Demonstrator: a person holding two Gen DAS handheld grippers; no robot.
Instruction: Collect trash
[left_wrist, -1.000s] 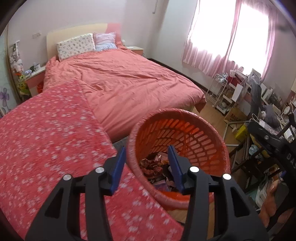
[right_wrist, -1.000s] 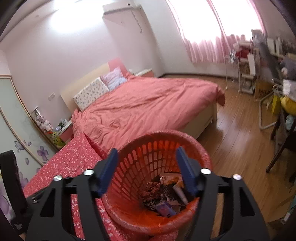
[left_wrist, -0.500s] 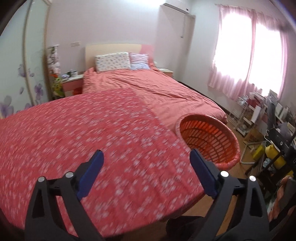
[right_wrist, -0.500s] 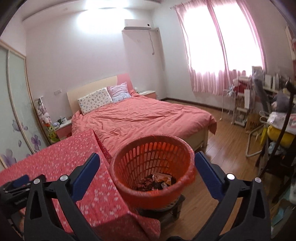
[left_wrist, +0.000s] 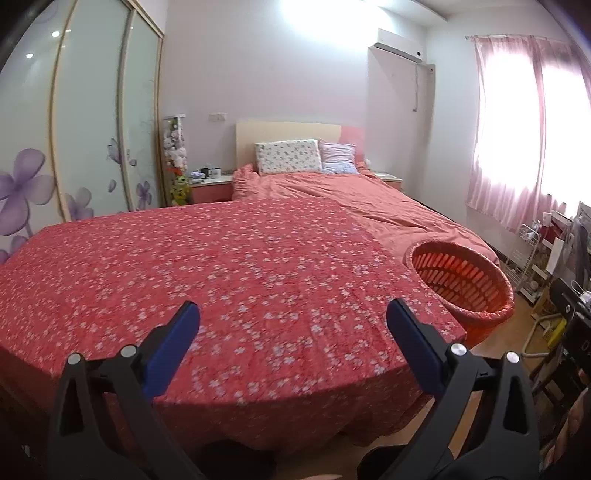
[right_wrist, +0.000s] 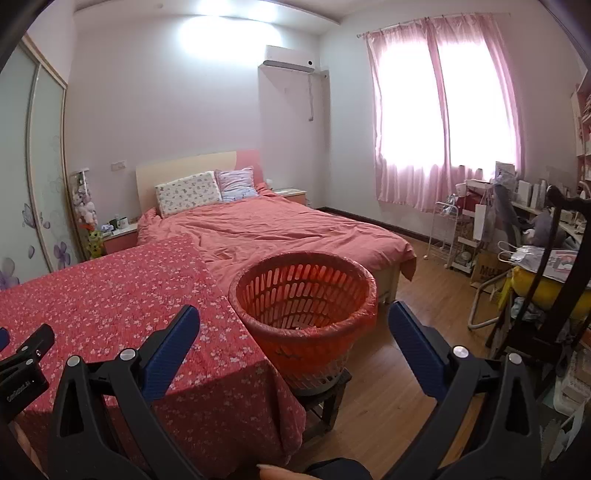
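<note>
Both claws gape wide and empty, left claw (left_wrist: 291, 325) over the floral-clothed desk (left_wrist: 221, 266), right claw (right_wrist: 293, 328) facing the orange basket (right_wrist: 303, 295) beside it.

The desk (right_wrist: 110, 295) fills the left foreground, with the bed (right_wrist: 288, 232) directly behind it. The basket (right_wrist: 303, 295) stands on a stool (right_wrist: 325, 391) just beside the desk's right edge, in front of the bed's foot. Two pillows (right_wrist: 207, 190) lie at the bed's head against the headboard (right_wrist: 184, 168). A nightstand (right_wrist: 120, 236) sits left of the bed, and the wardrobe (left_wrist: 74, 129) lines the left wall. The window curtains (right_wrist: 443, 118) hang on the right, with a wire rack (right_wrist: 447, 236) below them.
</note>
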